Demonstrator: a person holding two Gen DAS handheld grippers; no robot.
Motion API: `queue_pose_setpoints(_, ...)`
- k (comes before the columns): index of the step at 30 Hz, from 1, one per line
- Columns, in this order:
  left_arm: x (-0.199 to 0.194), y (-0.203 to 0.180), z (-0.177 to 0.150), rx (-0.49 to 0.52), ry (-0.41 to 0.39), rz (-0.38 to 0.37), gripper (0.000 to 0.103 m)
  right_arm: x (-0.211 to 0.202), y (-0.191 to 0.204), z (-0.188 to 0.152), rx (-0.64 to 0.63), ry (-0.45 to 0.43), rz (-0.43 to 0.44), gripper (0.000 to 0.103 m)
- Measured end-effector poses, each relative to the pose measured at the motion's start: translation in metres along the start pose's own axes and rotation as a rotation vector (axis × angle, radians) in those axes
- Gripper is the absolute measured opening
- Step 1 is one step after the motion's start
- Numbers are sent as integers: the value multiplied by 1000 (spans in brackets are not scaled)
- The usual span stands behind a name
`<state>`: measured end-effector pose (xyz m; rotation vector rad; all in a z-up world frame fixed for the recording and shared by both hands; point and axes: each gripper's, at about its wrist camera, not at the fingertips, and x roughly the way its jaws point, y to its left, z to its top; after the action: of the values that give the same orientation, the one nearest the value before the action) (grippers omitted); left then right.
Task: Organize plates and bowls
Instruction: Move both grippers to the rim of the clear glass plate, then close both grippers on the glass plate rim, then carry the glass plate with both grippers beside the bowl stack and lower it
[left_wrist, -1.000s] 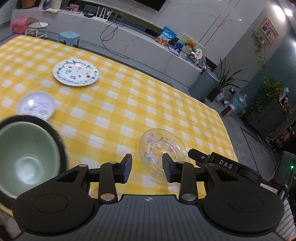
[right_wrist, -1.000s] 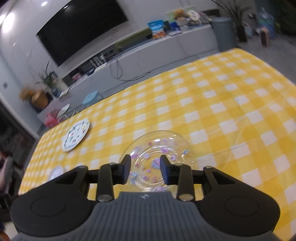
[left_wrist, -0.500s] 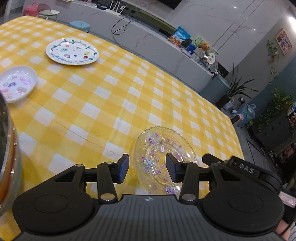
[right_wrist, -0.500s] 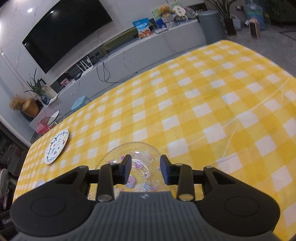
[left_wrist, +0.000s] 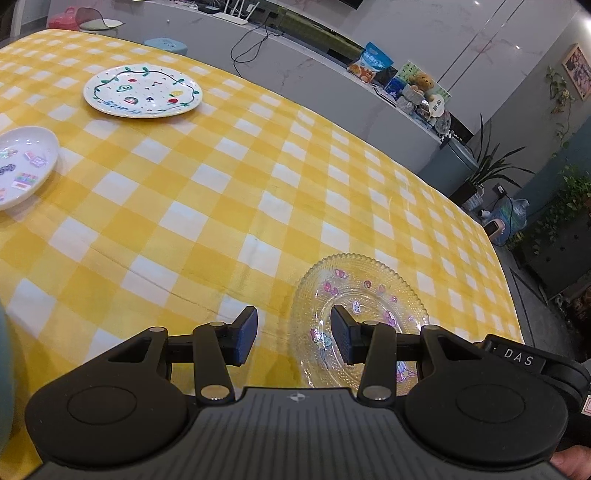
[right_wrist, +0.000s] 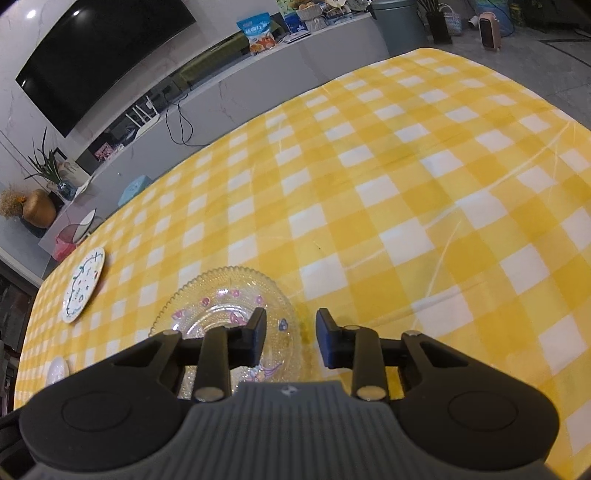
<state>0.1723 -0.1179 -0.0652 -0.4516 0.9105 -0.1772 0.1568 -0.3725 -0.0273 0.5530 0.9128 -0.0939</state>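
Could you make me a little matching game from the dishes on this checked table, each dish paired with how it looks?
Dishes:
1. glass plate
2. big white plate
3. small white dish

Looks:
A. green vine ring with fruit drawings
B. see-through, beaded rim, pink cartoons
C. colourful stickers inside, at the left edge

Pairs: 1-B, 2-A, 3-C

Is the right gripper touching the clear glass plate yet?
Cannot tell. In the right wrist view the right gripper has open jaws straddling the clear glass plate rim, but no contact or gap shows plainly.
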Motion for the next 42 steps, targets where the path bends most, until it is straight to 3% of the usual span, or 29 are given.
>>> queue_pose_setpoints(8, 6, -2, -1, 24, -16, -1, 48, 5, 1, -5, -8, 19, 11, 18)
queue_pose_setpoints(13, 10, -2, 0, 39, -12, 1, 29, 5, 1, -6, -10, 10, 0, 12)
queue_pose_setpoints(15, 12, -3, 0, 49, -1, -5, 14, 5, -1, -5, 1, 9, 5, 11)
queue_pose_setpoints(31, 1, -7, 3, 64, -8, 6, 10, -4, -2, -7, 17, 21, 41, 7)
queue_pose_setpoints(42, -25, -5, -1, 77, -19, -6, 9, -27, -16, -19, 135, 65, 128, 5)
